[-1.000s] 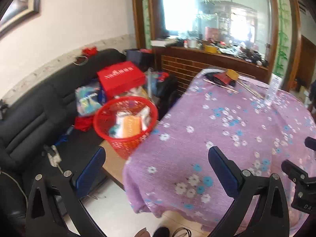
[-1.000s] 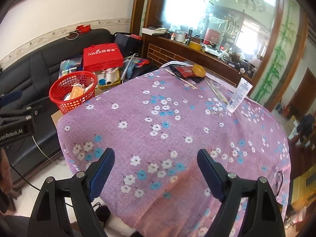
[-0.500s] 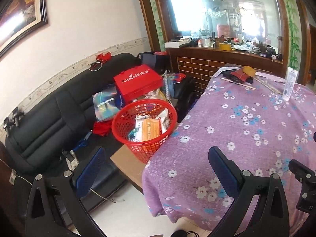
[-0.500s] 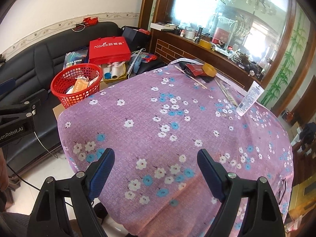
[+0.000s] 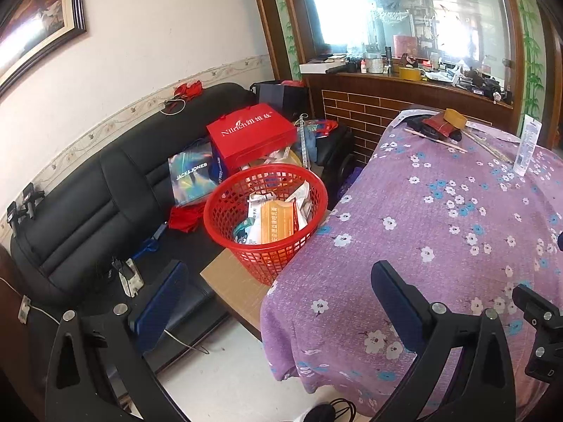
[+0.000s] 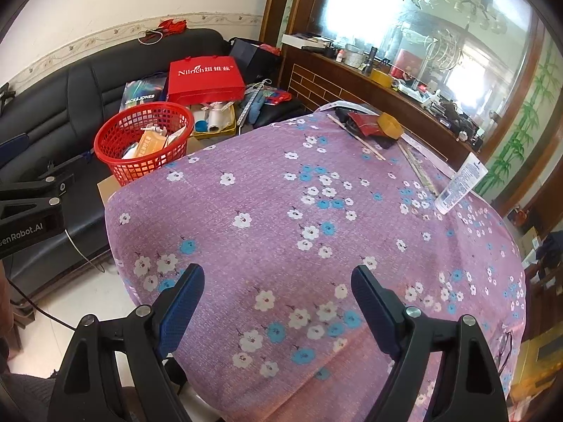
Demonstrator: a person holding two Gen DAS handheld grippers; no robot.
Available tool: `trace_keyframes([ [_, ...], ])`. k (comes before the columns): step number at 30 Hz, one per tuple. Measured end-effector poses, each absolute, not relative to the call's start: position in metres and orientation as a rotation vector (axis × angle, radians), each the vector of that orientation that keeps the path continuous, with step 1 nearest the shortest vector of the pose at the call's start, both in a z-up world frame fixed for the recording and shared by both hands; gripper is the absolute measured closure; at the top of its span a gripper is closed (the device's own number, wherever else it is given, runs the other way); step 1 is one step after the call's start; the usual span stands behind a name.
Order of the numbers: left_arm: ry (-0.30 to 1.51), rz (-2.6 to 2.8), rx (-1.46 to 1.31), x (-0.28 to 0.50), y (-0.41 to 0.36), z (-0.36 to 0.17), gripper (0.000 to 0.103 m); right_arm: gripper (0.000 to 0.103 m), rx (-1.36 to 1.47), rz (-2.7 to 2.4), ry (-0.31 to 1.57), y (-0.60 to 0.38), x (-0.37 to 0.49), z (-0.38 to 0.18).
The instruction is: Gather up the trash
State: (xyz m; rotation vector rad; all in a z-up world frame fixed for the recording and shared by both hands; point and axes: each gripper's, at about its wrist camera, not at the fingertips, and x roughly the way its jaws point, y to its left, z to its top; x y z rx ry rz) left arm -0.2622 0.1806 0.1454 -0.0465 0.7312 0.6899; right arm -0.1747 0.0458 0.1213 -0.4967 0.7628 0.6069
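Purple floral cloth covers the table (image 5: 440, 218), my landmark for both views.

Left wrist view: my left gripper (image 5: 278, 288) is spread wide with nothing between its blue pads, held off the table's near left corner. A red basket (image 5: 264, 216) stands on a cardboard box (image 5: 232, 285) just beside the table's left edge, touching the hanging cloth. Paper and packet trash (image 5: 278, 219) lies inside the basket. Beyond the basket, on the black sofa (image 5: 81, 207), a red carrier bag (image 5: 251, 133) leans beside a grey printed bag (image 5: 191, 176). At the table's far end lie a dark red pouch (image 5: 436, 126) with a tape roll (image 5: 454, 118) against it, and thin sticks (image 5: 434, 139). A white tube (image 5: 526, 146) stands near the far right edge.

Right wrist view: my right gripper (image 6: 278, 288) is likewise open and empty, over the table's near edge. The cloth's middle shows only its flower print. The pouch, tape roll and sticks lie at the far end, the tube toward the far right. The basket sits off the table's left side, and part of my left gripper shows further left.
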Motion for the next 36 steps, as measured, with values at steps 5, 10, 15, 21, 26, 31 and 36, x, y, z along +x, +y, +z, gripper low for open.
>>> trace_keyframes([
  [5, 0.739, 0.691, -0.053, -0.2609, 0.184, 0.1425, 0.0, 0.014, -0.506, 0.611, 0.768, 0.0499, -0.1734, 0.1189],
  [10, 0.741, 0.696, -0.063, -0.261, 0.1862, 0.1408, 0.0, 0.014, -0.514, 0.614, 0.77, 0.0532, -0.1739, 0.1186],
  [15, 0.742, 0.693, -0.064, -0.2608, 0.1871, 0.1409, 0.0, 0.014, -0.52, 0.616, 0.774, 0.0544, -0.1739, 0.1177],
  [21, 0.747, 0.691, -0.066, -0.2602, 0.1859, 0.1391, 0.0, 0.014, -0.521, 0.614, 0.779, 0.0548, -0.1742, 0.1165],
  [26, 0.745, 0.688, -0.062, -0.2603, 0.1842, 0.1388, 0.0, 0.014, -0.517, 0.612, 0.783, 0.0536, -0.174, 0.1157],
  [31, 0.746, 0.686, -0.064, -0.2604, 0.1839, 0.1389, 0.0, 0.014, -0.519, 0.613, 0.783, 0.0536, -0.1741, 0.1155],
  [36, 0.749, 0.687, -0.063, -0.26, 0.1833, 0.1381, 0.0, 0.014, -0.522, 0.614, 0.788, 0.0534, -0.1737, 0.1146],
])
